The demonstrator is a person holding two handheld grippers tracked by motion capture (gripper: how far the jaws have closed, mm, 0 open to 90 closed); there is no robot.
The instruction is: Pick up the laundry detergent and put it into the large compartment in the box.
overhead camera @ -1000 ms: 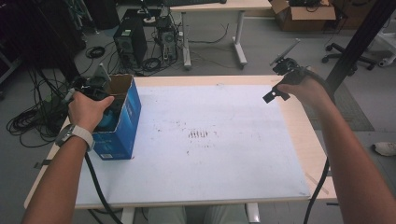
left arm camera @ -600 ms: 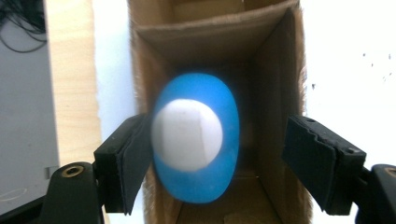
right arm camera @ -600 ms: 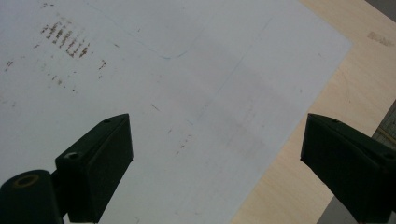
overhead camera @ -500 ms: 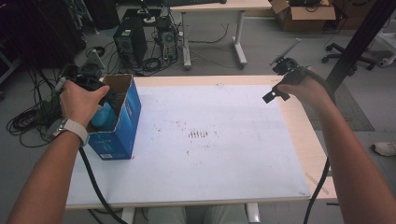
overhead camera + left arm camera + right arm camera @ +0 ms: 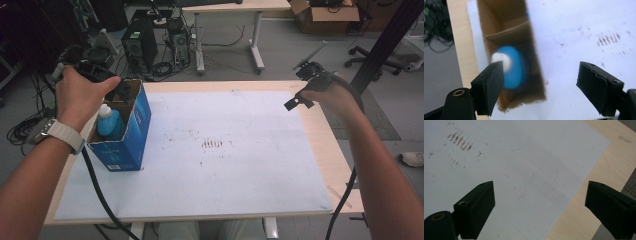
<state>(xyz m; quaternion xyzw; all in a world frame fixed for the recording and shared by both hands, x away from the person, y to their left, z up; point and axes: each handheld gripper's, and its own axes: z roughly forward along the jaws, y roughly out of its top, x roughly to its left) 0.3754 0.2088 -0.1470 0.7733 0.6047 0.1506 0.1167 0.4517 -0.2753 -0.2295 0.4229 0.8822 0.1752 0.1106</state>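
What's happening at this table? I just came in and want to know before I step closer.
A person holds a gripper in each hand at a table covered by a white sheet. The left gripper hangs open above an open blue box at the table's left side; a blue bottle with a white cap stands inside it, ungrasped. The right gripper is open too, holding nothing, hovering near the sheet's far right edge.
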